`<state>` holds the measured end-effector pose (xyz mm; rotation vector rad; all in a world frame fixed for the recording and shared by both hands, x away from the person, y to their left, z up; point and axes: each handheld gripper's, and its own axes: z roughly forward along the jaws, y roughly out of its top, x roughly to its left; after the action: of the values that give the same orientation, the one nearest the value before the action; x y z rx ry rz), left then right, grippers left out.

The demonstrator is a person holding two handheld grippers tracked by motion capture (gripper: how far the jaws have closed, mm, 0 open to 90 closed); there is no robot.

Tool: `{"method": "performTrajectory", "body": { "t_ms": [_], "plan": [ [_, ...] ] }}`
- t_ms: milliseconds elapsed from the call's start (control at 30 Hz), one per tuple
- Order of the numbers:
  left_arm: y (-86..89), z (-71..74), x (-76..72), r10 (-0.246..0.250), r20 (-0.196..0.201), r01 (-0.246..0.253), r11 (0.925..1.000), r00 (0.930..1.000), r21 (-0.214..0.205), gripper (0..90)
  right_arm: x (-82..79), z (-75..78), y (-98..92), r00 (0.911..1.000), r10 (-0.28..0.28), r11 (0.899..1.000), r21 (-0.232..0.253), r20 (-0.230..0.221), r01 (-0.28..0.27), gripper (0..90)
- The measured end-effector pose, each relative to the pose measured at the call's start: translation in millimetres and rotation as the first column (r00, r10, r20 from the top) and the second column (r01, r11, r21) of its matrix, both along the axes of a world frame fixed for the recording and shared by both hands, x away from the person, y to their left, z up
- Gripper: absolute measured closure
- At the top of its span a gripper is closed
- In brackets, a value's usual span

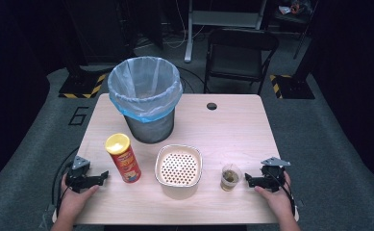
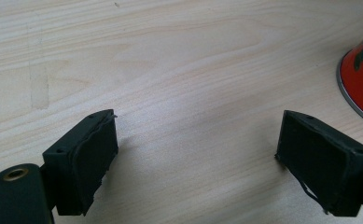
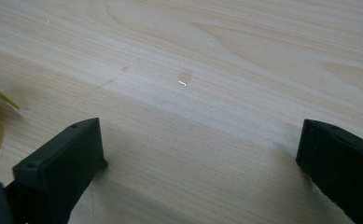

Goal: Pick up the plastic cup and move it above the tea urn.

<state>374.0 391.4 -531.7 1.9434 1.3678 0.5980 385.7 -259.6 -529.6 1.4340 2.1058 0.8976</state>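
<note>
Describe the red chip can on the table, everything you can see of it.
The chip can is a tall red tube with a yellow lid and yellow printing on its side. It stands upright, lid on, on the wooden table, in front of the lined bin and left of the white perforated bowl. The left gripper view catches its metal-rimmed base. Nothing but the table touches it; the open left gripper sits beside it.

Free: bare wooden table (image 1: 232,125) right of grey lined bin (image 1: 146,98) | Blocked: front row by red crisp can (image 1: 123,158), white perforated tray (image 1: 179,166), clear plastic cup (image 1: 230,177)
</note>
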Motion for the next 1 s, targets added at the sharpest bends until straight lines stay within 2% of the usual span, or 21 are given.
{"method": "performTrajectory", "body": {
  "t_ms": [167, 200, 233, 333, 700, 767, 867, 900, 967, 1000],
  "plan": [
    [-0.2, 0.2, -0.3, 0.002, -0.003, -0.002, 1.0000, 1.0000, 0.001, 12.0, -0.4, 0.2, -1.1, 0.9998, -0.012, 1.000, 0.001, 0.014, 0.012, 4.1],
    [-0.1, 0.8, -0.6, -0.002, -0.015, 0.002, 1.0000, 0.9999, -0.003, 12.0, -1.5, 0.5, -1.1, 0.9998, -0.020, 1.000, 0.005, 0.010, 0.020, 5.3],
    [-0.9, -0.5, -0.5, 0.006, 0.002, -0.006, 0.9999, 1.0000, -0.011, 12.0, -1.7, 1.0, -1.3, 0.9995, -0.028, 1.000, 0.012, 0.016, 0.028, 8.6],
    [-0.2, -0.1, -2.2, 0.001, -0.001, -0.001, 1.0000, 1.0000, -0.001, 12.0, -2.1, 1.5, -1.9, 0.9994, -0.022, 1.000, 0.015, 0.027, 0.022, 14.5],
    [-0.4, 0.0, -2.3, 0.005, -0.002, -0.005, 1.0000, 1.0000, 0.000, 11.9, -5.8, 2.9, -1.0, 0.9992, -0.021, 1.000, 0.018, 0.035, 0.020, 23.5],
    [-0.4, 0.0, -2.3, 0.004, -0.002, -0.004, 1.0000, 1.0000, 0.001, 11.9, -7.1, 4.3, -1.3, 0.9994, -0.014, 1.000, 0.016, 0.033, 0.013, 31.1],
    [-0.6, 0.0, -2.2, 0.006, -0.001, -0.006, 1.0000, 1.0000, 0.001, 11.9, -9.5, 9.2, -1.3, 0.9989, -0.046, 0.999, 0.014, 0.007, 0.046, 46.2],
    [-0.7, 0.2, -2.5, 0.008, -0.003, -0.008, 1.0000, 1.0000, 0.003, 11.9, -11.3, 14.1, -2.2, 0.9976, -0.069, 0.997, 0.031, 0.003, 0.069, 49.9],
    [-0.8, 0.2, -2.6, 0.010, -0.003, -0.010, 0.9999, 0.9999, 0.003, 11.9, -13.1, 18.7, -2.5, 0.9973, -0.072, 0.997, 0.039, 0.009, 0.072, 51.2],
    [-0.9, 0.2, -2.7, 0.010, -0.003, -0.010, 0.9999, 0.9999, 0.003, 11.9, -18.6, 32.4, -0.7, 0.9964, -0.076, 0.997, 0.034, 0.039, 0.074, 52.7]
  ]
}}
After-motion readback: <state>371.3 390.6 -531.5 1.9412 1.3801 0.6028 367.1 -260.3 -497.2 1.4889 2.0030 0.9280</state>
